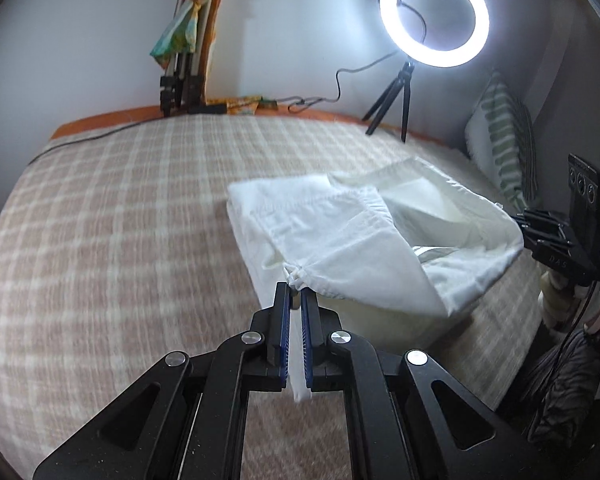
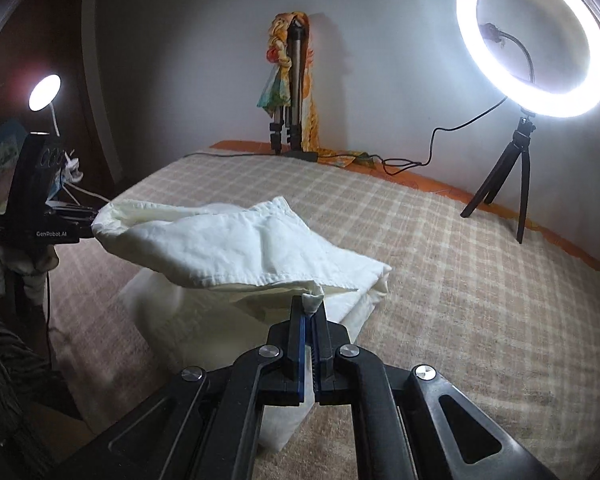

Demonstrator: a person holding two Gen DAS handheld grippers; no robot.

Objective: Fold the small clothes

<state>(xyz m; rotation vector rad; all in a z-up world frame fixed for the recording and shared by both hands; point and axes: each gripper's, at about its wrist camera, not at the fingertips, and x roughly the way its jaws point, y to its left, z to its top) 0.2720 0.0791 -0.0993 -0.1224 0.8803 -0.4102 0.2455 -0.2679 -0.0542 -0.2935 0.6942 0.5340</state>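
The white garment hangs stretched between the two, its lifted edge running hand to hand above the bed. The left hand-held gripper and right hand-held gripper each pinch a corner, the rest lying ahead.

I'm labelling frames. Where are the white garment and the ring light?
white garment [image 1: 340,236], left wrist view, on its lifted upper layer.
ring light [image 2: 534,38], right wrist view, on the glowing ring's upper rim.

Soft matt white cotton garment; fuzzy woven checked blanket; matt black plastic tongs with shiny metal rivets.
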